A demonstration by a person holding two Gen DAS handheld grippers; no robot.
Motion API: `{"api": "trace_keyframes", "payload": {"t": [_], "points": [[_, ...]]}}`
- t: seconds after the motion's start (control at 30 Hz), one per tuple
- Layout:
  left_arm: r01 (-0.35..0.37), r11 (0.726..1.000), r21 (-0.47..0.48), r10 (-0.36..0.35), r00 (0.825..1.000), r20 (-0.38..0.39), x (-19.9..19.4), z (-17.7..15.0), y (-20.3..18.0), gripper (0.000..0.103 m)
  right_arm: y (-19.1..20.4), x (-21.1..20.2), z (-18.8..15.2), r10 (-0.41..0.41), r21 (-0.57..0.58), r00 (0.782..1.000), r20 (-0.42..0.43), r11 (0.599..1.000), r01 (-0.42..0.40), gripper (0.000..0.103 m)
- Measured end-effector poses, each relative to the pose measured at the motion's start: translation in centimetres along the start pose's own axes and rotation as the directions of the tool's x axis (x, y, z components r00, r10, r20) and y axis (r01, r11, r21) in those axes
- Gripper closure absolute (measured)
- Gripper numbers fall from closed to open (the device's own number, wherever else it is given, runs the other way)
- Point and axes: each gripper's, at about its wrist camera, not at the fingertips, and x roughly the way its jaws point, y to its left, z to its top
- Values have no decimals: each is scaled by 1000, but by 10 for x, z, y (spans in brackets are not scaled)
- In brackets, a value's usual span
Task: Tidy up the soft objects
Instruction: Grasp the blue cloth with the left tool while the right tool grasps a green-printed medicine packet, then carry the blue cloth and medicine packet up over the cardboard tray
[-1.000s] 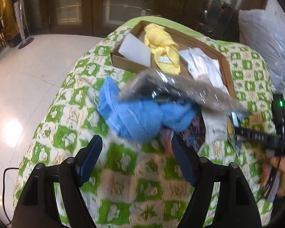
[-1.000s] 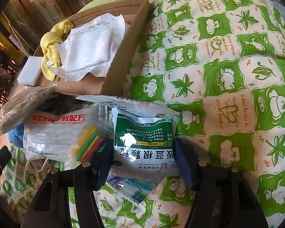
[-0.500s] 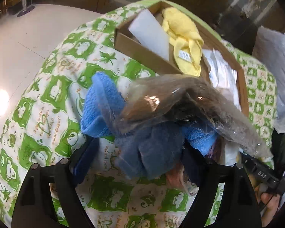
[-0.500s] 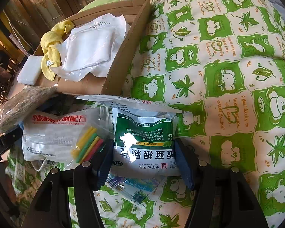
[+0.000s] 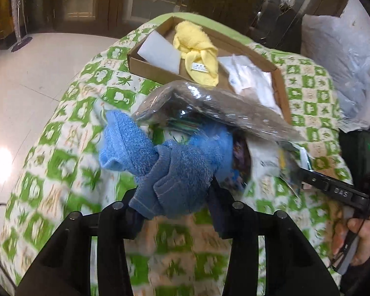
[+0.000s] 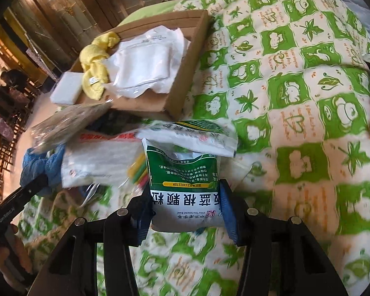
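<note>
Your left gripper (image 5: 172,209) has just been closing and now pinches the blue towel (image 5: 175,170) — its bunched folds fill the gap between the pads, at the near edge of the pile on the green-and-white quilt (image 5: 69,128). A clear crinkled bag (image 5: 209,113) lies over the towel's far side. Your right gripper (image 6: 185,212) has also been closing; its pads press the sides of the green-and-white packet (image 6: 185,187), which lies in front of the cardboard box (image 6: 185,74). That box holds a yellow cloth (image 6: 96,74) — beside it a white pouch (image 6: 145,64) and a white block (image 6: 66,91).
</note>
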Motion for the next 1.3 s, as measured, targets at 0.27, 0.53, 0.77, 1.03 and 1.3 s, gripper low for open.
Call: {"api": "trace_keyframes", "payload": {"t": [0.27,0.53,0.77,1.03,1.3], "points": [[-2,999,47,1,1000,17,-16,-21,-21,61,12,-19,-15,27,-34,1000,7,999,-26,54],[10,999,35,-12,999,47,-36,-27,-23,61,17,-32,-25,37,-47,999,22,998,-36,54],[27,999,43,-30,998,61,-50,-29,-29,61,19,-44,-31,40,-54,998,41,998,-38,54],[55,995,79,-61,995,79,-66,-28,-46,61,18,-58,-33,50,-51,997,62,998,-46,54],[81,989,121,-91,992,83,-82,-17,-64,61,12,-66,-32,57,-35,995,77,998,-54,54]]}}
